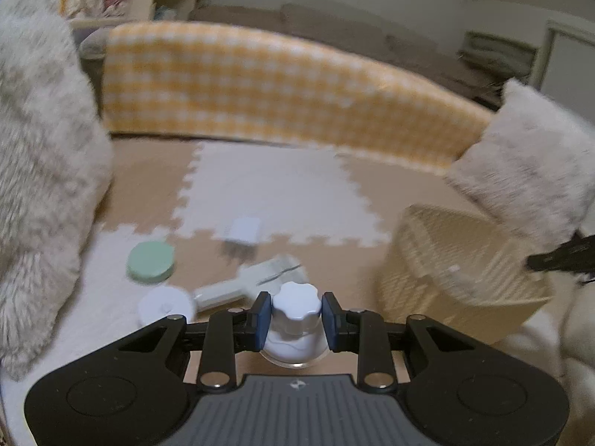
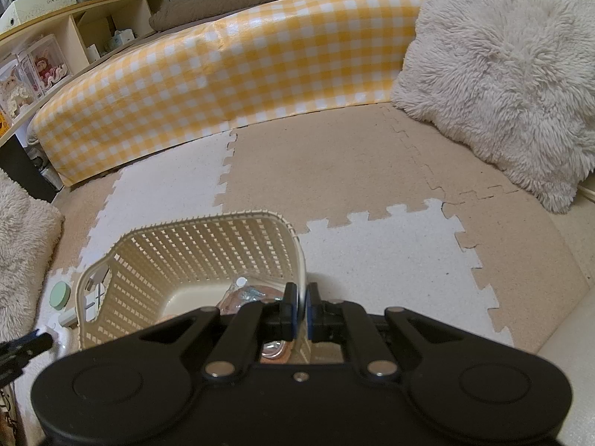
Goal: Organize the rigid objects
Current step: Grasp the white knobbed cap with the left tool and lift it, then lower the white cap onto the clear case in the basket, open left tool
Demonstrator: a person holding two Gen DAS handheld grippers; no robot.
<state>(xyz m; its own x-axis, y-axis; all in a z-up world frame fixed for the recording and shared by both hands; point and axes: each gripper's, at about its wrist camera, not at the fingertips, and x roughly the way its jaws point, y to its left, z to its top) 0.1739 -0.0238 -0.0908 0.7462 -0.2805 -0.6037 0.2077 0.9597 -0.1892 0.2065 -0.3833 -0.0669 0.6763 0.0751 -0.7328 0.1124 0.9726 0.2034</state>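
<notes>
Left gripper (image 1: 296,316) clamped on white-capped jar (image 1: 295,306) for transfer rightward into basket (image 2: 193,238), right gripper (image 2: 302,310) pinching basket rim to steady it.

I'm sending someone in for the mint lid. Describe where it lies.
Start at the yellow checked cushion and come forward across the foam mat. Left of the cream basket lies a loose group; the mint lid is its leftmost, a flat round disc, the only green piece.

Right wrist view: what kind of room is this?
Most likely a home living or play room, worked on at floor level: interlocking foam floor mat, a shaggy cushion, and a shelf with boxed dolls at the back left.
</notes>
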